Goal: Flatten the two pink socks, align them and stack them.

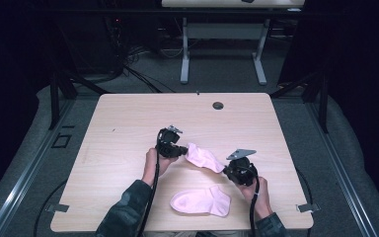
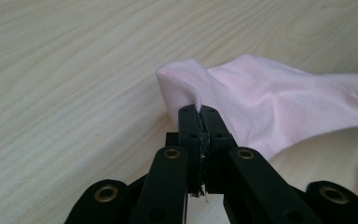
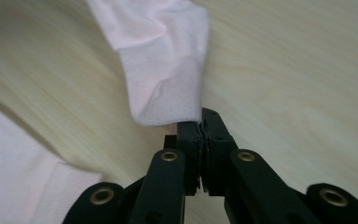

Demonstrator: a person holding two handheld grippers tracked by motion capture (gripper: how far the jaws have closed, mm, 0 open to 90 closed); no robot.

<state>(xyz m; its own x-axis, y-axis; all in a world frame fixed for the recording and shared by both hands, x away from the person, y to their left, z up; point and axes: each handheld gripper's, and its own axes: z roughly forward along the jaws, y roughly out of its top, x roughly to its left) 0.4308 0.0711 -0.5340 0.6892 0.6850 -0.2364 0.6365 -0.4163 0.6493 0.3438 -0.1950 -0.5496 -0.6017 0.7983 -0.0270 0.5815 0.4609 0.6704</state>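
A pale wooden table (image 1: 128, 123) is seen from above, and on it two pink socks are found. One pink sock (image 1: 204, 158) is stretched between the two grippers near the middle of the tabletop, slanting from the left gripper (image 1: 181, 149) down toward the right gripper (image 1: 225, 170). In the left gripper view, the black jaws are pressed together with a thin edge of this sock (image 2: 261, 102) pinched between the pads, a small tuft of fabric being visible above the closed tips; the rest of the cloth is draped away to the right, over the wood. In the right gripper view, the jaws are likewise drawn tight, and the rim of the sock's other end (image 3: 163, 70) is caught at the tips, the fabric being folded and bunched just above them. Both ends of the sock are thus gripped, and its middle is seen lying low over the table, though whether it is touching the wood cannot be told. A second pink sock (image 1: 201, 201) is laid flat nearer the table's front edge, between the person's forearms and apart from the held one; part of it is glimpsed at the lower left of the right gripper view (image 3: 23, 182). A small round cable hole (image 1: 218, 105) is set in the far part of the tabletop.
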